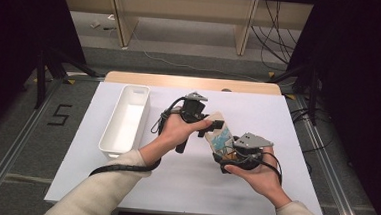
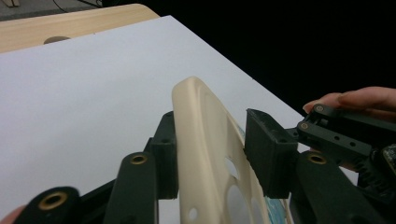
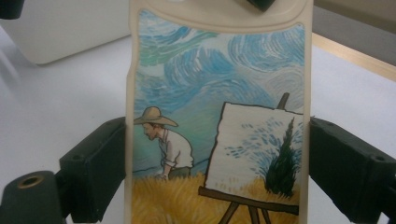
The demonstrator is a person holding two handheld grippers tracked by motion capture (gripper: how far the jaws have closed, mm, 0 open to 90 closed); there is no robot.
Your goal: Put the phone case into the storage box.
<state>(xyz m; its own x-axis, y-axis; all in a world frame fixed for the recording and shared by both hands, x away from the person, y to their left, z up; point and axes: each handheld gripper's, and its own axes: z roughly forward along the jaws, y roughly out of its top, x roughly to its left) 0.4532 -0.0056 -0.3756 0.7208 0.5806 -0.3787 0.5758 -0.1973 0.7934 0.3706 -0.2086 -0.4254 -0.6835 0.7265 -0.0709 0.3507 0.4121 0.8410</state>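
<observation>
A cream phone case [image 1: 220,134] with a painted picture is held up over the middle of the white-covered bench [image 1: 287,123], between the two claws. The right claw [image 1: 224,150] sits near and to the right, in the person's right hand [image 1: 257,174]; in the right gripper view its two black jaws press against the long edges of the case [image 3: 215,121], one on each side — clamped on it. That view shows the printed face: swirling blue sky, a figure in a straw hat bent over yellow grass, and a canvas on an easel.

The left claw [image 1: 212,124] comes in from the far left, held in the left hand [image 1: 177,131]. In the left gripper view the case [image 2: 205,154] stands edge-on between its jaws — the left jaw touches the plain back of the case, while the right jaw stands a little off it, so this claw is apart, not gripping. The other claw [image 2: 345,135] shows at the right there.

A white rectangular bin [image 1: 126,121] lies lengthwise on the left part of the bench, well apart from the case.
</observation>
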